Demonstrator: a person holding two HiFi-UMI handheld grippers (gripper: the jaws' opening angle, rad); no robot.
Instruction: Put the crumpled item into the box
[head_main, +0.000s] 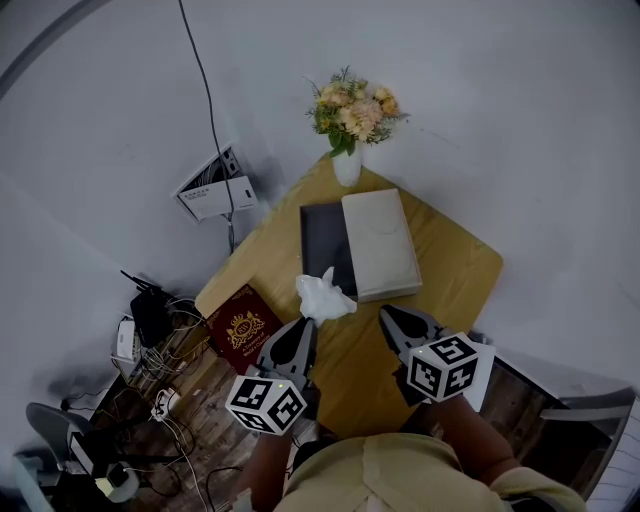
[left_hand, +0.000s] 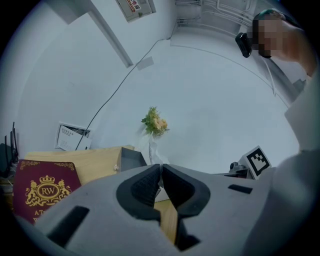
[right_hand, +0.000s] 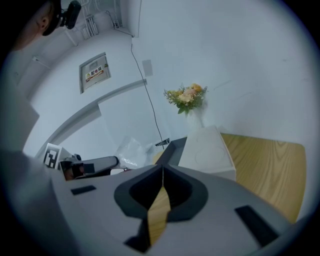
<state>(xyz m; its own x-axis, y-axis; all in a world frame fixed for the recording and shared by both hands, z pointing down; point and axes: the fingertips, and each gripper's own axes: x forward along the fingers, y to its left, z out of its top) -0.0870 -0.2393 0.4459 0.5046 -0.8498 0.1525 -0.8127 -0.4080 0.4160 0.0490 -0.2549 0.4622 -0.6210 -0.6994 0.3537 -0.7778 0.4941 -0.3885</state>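
Jaws of my left gripper were clamped on an edge of the crumpled item, which stood just beyond their tips at the near end of the open box, ready, I judged, to go in, while my right gripper had its jaws together on nothing, kept aside.

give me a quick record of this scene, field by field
left gripper: shut on the crumpled paper, at the near end of the box
right gripper: shut, nothing between its jaws
box: dark, open, white lid beside it
table: also holds a flower vase and a red booklet
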